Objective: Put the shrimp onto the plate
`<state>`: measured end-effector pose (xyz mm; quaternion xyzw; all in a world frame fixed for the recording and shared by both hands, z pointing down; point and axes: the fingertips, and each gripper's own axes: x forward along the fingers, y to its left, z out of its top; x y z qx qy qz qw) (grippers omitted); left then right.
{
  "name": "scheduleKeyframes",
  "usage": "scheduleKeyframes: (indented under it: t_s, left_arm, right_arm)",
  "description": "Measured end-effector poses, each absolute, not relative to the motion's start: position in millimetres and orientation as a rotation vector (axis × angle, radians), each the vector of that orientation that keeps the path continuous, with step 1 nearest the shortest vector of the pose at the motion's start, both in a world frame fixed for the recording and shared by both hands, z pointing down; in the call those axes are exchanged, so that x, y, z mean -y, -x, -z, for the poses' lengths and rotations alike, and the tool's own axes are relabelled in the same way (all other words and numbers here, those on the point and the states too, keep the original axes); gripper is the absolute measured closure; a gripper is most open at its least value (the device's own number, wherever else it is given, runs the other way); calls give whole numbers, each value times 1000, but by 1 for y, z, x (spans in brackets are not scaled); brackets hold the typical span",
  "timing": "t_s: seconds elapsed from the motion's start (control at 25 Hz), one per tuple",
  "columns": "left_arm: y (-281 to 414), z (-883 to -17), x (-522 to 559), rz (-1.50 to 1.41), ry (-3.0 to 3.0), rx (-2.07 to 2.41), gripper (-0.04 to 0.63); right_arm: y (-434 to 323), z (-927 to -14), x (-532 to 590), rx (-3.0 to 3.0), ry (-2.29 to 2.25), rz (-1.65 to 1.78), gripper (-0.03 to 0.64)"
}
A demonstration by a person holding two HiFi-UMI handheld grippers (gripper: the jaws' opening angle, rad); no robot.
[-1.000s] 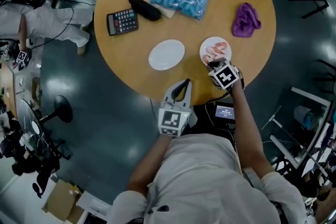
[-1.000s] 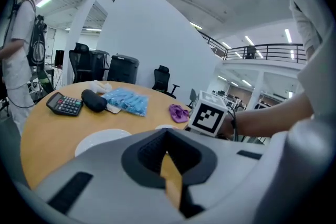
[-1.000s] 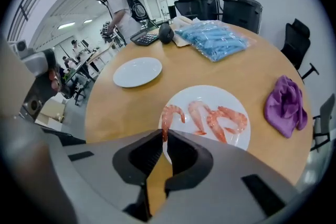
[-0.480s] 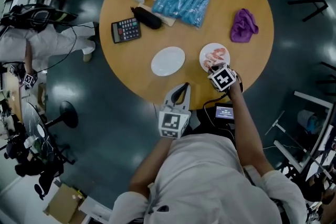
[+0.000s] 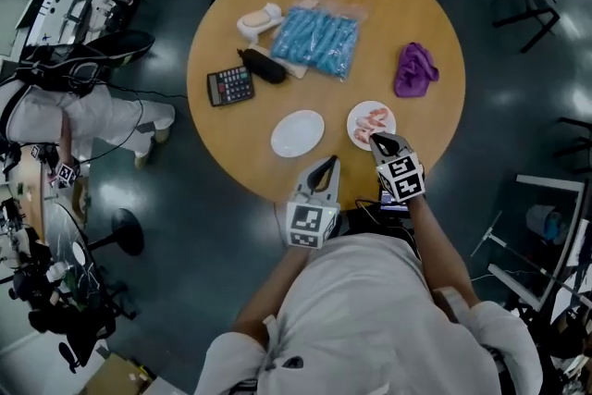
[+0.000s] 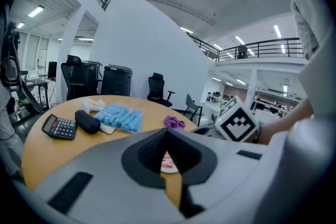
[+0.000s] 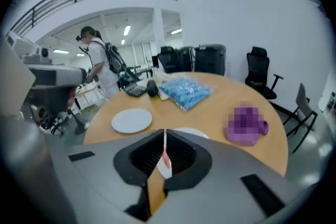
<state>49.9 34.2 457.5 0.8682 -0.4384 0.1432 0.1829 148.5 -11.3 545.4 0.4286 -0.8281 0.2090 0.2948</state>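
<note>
A small white plate (image 5: 372,125) near the table's front right edge holds several pink shrimp (image 5: 375,117). An empty white plate (image 5: 298,133) lies to its left, and it shows again in the right gripper view as the empty plate (image 7: 131,120). My right gripper (image 5: 380,141) sits at the near rim of the shrimp plate. In its own view the right gripper (image 7: 164,137) is shut on a thin pink shrimp (image 7: 165,159) above the shrimp plate (image 7: 192,134). My left gripper (image 5: 325,167) hovers off the table's near edge, and in its own view the left gripper (image 6: 168,132) is shut with nothing in it.
On the round wooden table (image 5: 435,60) lie a purple cloth (image 5: 415,67), a bag of blue items (image 5: 314,38), a black case (image 5: 263,67), a calculator (image 5: 230,86) and a white object (image 5: 259,18). A person (image 7: 100,65) stands beyond the table's left side.
My right gripper has drawn back from over the shrimp plate toward the table's near edge. The head view has shifted, so the table sits higher in it. The left gripper has hardly moved.
</note>
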Motion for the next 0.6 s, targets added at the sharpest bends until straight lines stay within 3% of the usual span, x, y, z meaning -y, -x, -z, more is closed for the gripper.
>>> scheduleKeyframes:
  t_s: [0.4,0.6]
  left_arm:
    - [-54,-388,-33,-333,-2605,1249,588]
    - [-51,-351,-43,-243,-2604,1345,588]
  right_arm:
    - [-172,-377,-28,2475,-1587,-228,600]
    - [-178,-340,-47,2527,-1726,-226,600]
